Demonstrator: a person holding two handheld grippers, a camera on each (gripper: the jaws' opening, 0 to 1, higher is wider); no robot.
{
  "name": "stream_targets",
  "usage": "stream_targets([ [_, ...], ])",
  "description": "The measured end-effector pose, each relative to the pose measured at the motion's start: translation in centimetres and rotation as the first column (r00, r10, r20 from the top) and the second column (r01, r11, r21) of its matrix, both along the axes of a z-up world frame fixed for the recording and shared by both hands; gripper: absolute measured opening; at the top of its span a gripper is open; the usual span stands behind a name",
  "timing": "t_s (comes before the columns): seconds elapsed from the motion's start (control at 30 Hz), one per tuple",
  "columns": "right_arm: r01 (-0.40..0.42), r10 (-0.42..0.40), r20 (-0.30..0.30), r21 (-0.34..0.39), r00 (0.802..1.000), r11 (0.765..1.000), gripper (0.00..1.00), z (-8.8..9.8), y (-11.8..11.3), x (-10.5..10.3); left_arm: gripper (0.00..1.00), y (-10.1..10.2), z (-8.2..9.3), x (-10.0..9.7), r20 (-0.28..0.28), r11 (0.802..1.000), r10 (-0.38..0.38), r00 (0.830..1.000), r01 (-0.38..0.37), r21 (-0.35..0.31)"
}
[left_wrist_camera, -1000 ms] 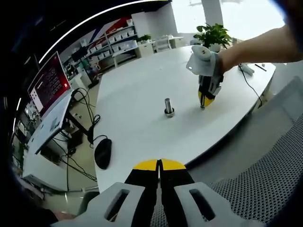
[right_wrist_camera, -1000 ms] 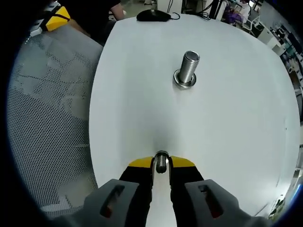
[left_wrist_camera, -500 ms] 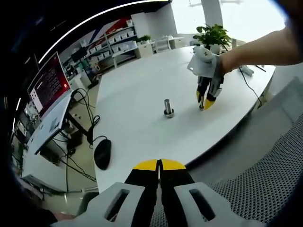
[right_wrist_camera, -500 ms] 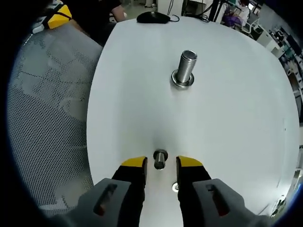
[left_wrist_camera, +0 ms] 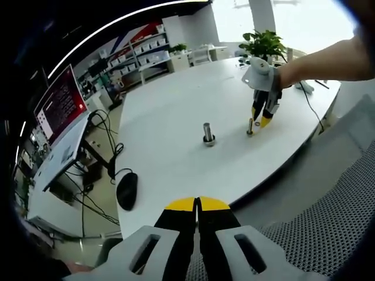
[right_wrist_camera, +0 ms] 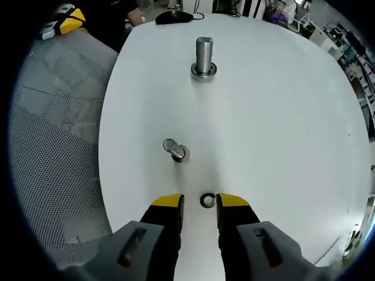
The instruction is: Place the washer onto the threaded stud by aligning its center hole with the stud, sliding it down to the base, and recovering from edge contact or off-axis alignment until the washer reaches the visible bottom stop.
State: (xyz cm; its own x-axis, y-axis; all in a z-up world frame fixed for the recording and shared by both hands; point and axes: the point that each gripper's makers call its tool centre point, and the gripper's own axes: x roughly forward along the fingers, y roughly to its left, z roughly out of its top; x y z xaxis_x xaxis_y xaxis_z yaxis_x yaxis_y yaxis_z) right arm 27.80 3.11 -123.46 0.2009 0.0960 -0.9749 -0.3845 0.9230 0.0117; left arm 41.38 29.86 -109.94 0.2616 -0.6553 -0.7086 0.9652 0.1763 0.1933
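Note:
A tall threaded stud (right_wrist_camera: 203, 54) stands upright on the white table (right_wrist_camera: 281, 117), with a flat metal ring around its foot. Nearer to me stands a short small bolt (right_wrist_camera: 176, 150). A small dark washer (right_wrist_camera: 207, 200) lies flat on the table between the fingertips of my right gripper (right_wrist_camera: 199, 202), which is open and holds nothing. In the left gripper view, the right gripper (left_wrist_camera: 263, 116) hangs over the table just right of the small bolt (left_wrist_camera: 250, 127), with the tall stud (left_wrist_camera: 208, 133) further left. My left gripper (left_wrist_camera: 197, 202) is shut and empty, off the table's near edge.
A black mouse (right_wrist_camera: 176, 16) lies at the table's far end, and its cable runs off the edge. A grey mesh chair (right_wrist_camera: 53, 134) sits beside the table. A potted plant (left_wrist_camera: 263, 42) and a cable (left_wrist_camera: 310, 105) occupy the other end. A monitor (left_wrist_camera: 61, 108) stands on a neighbouring desk.
My right gripper opened, let go of the small bolt and drew back; the bolt now stands alone on the table. The washer has come into view between the fingertips. The left gripper stayed still.

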Motion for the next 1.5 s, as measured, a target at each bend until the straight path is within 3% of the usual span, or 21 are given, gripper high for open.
stream_targets([
  [0.2,-0.006,0.006,-0.031,0.009,0.999,1.000,0.23,-0.74,-0.20,-0.02,0.00,0.06,-0.09,0.08,0.000,1.000,0.002,1.000,-0.002,0.005],
  [0.3,-0.099,0.098,-0.036,-0.038,0.995,0.994,0.21,-0.35,-0.38,0.02,0.00,0.06,-0.12,0.08,0.000,1.000,0.002,1.000,-0.002,0.007],
  [0.37,-0.062,0.060,-0.048,-0.040,0.997,0.997,0.21,-0.31,-0.31,-0.04,0.00,0.07,-0.15,0.10,-0.002,1.000,0.001,1.000,-0.001,0.008],
  [0.63,-0.073,0.067,-0.093,-0.069,0.993,0.995,0.20,-0.42,-0.36,-0.06,0.00,0.05,-0.18,-0.02,-0.003,1.000,-0.007,1.000,0.007,0.011],
  [1.1,0.021,-0.025,-0.065,-0.064,0.998,0.998,0.16,-0.66,-0.75,0.08,0.00,0.08,-0.18,-0.18,-0.004,1.000,-0.011,1.000,0.011,0.014],
  [1.5,0.016,-0.021,-0.073,-0.078,0.997,0.997,0.15,-0.45,-0.58,-0.10,0.00,0.13,-0.24,-0.29,-0.004,1.000,-0.011,1.000,0.012,0.023],
])
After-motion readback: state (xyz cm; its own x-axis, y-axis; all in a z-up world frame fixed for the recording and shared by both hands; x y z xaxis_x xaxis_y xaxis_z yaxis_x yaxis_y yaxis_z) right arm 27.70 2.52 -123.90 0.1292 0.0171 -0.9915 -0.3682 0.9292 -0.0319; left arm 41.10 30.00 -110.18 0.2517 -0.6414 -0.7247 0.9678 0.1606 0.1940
